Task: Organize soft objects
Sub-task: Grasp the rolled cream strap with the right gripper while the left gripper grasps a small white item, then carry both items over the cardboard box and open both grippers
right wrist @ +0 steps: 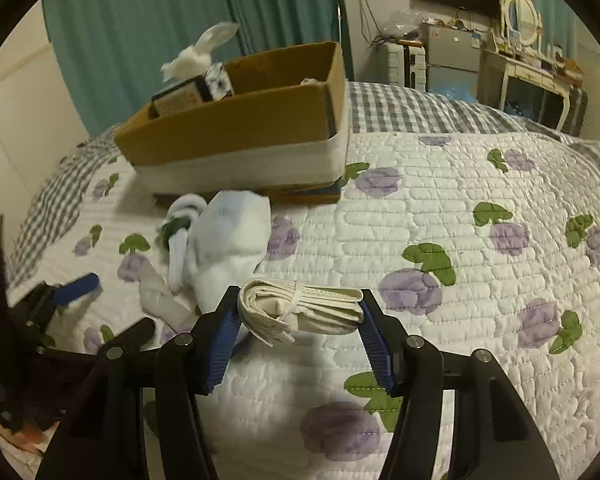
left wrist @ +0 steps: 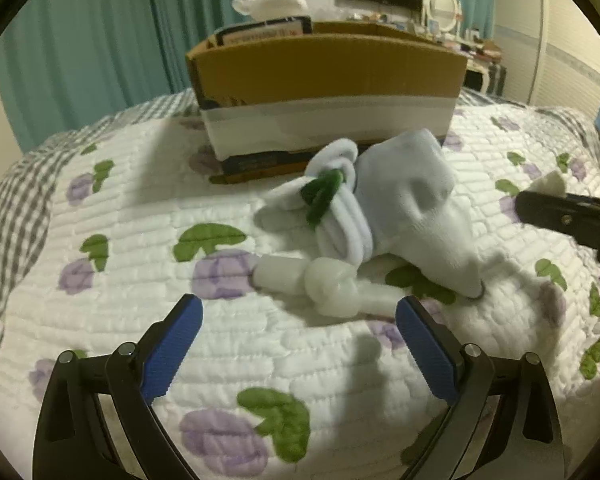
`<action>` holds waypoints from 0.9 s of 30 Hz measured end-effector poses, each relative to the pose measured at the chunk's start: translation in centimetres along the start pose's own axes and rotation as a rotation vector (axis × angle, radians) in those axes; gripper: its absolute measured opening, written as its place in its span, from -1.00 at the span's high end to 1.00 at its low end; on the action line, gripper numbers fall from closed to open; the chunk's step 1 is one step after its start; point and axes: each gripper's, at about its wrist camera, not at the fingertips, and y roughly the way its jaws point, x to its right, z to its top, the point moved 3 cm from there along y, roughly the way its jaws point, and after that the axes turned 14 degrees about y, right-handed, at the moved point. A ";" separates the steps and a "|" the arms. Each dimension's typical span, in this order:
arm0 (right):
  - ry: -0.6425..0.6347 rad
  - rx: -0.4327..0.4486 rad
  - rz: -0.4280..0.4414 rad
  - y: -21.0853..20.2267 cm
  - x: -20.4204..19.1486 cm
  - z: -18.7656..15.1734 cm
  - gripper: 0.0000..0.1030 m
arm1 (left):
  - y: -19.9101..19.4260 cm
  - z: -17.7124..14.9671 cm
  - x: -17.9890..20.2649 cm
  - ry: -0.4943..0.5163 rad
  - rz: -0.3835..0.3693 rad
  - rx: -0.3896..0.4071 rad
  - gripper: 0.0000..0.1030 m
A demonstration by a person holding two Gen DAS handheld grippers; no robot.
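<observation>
On the bed (right wrist: 480, 184), the cardboard box (right wrist: 236, 128) sits just behind the pale blue sock (right wrist: 224, 240). The right claw (right wrist: 296, 314) grips a tied cream cloth roll (right wrist: 300, 308) only by its ends; I'd worry it sags loose on the way over. The left claw (left wrist: 298, 314) gapes wide, empty, before a white sock (left wrist: 324, 284). Only the right view looks into the box.

We've got our left gripper (left wrist: 298, 320) spread wide, blue pads (left wrist: 172, 350) well apart with nothing between them, hovering low. Our right gripper (right wrist: 296, 312) has its jaws pressed on both ends of what it holds.
</observation>
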 end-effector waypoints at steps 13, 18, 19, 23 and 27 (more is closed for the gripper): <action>0.007 -0.038 -0.004 1.1 0.2 0.1 -0.11 | 2.4 0.9 0.0 -0.024 -0.088 0.011 0.14; -0.004 -0.026 -0.014 0.7 0.2 -0.2 -0.11 | 1.1 0.7 -0.4 -0.026 -0.112 0.036 0.48; -0.003 -0.023 -0.013 0.5 0.2 -0.3 -0.11 | 0.8 0.5 -0.5 -0.033 -0.117 0.036 0.50; 0.005 -0.005 -0.004 -0.7 0.0 -0.5 -0.11 | -0.7 0.0 -0.9 -0.056 -0.125 0.045 0.52; -0.005 0.028 0.009 -2.9 -0.8 -0.8 -0.11 | -3.4 -0.1 -0.9 -0.045 -0.109 0.070 0.53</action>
